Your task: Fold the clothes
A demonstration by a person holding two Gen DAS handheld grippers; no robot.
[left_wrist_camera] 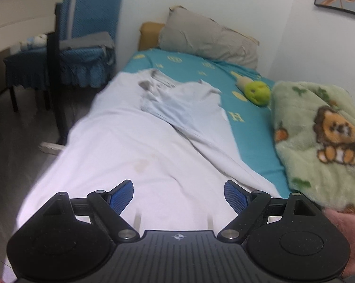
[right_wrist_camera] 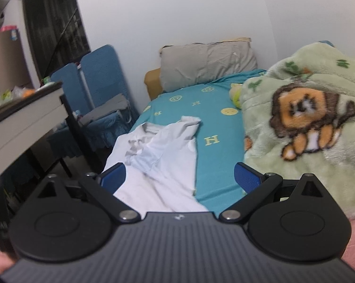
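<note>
A white shirt (left_wrist_camera: pixel 135 146) lies spread on the bed (left_wrist_camera: pixel 253 127) with its blue-green sheet, near a gray pillow (left_wrist_camera: pixel 208 37), a lion blanket (left_wrist_camera: pixel 319 136) and blue chairs (left_wrist_camera: pixel 90 35), while the left gripper (left_wrist_camera: pixel 178 197) and right gripper (right_wrist_camera: pixel 179 176) hang over it, jaws wide apart, holding nothing.

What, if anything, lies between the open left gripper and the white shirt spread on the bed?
Nothing visible does. The left gripper hangs open directly over the near end of the white shirt, with only bare cloth between its pads. The lion blanket and green toy lie off to the side.
</note>
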